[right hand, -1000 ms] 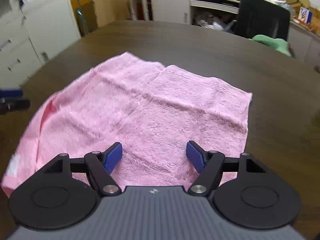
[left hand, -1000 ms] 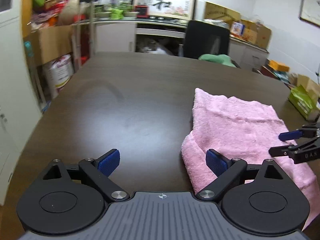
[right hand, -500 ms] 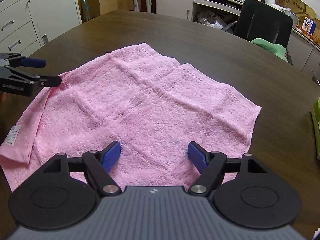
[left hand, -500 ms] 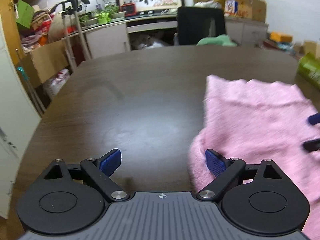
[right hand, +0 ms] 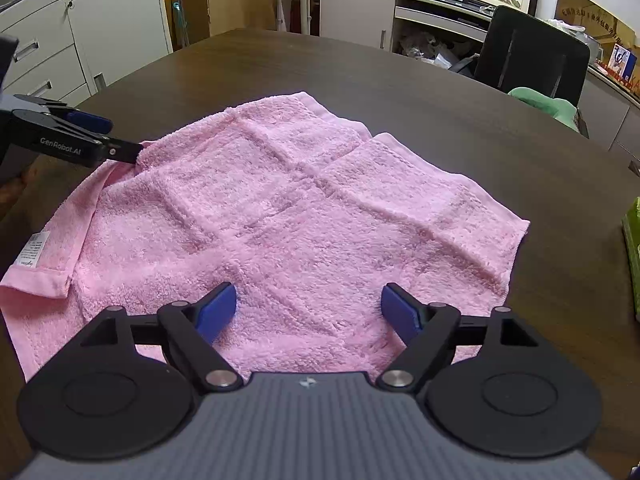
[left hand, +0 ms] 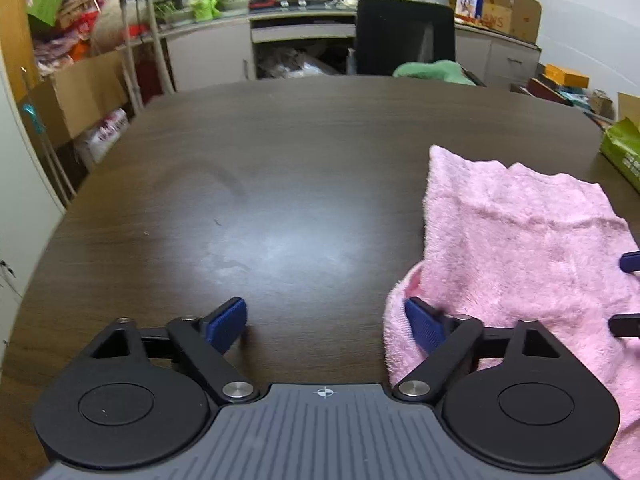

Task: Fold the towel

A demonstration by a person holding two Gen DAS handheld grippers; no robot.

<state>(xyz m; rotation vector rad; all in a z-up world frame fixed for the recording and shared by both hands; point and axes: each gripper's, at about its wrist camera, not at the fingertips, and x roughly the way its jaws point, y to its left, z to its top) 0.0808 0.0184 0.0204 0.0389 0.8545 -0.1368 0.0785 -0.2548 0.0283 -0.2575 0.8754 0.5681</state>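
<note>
One pink towel [right hand: 304, 216] lies spread on the dark counter [right hand: 440, 92]; only the right wrist view shows its white label [right hand: 34, 250]. Two grippers: left gripper [left hand: 324, 320] closing at the towel's edge, fingers apart; right gripper [right hand: 308, 308] over it, fingers apart, opening.

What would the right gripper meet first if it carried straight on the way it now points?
Probably the pink towel: the open right gripper points down at its middle, nothing between.
</note>
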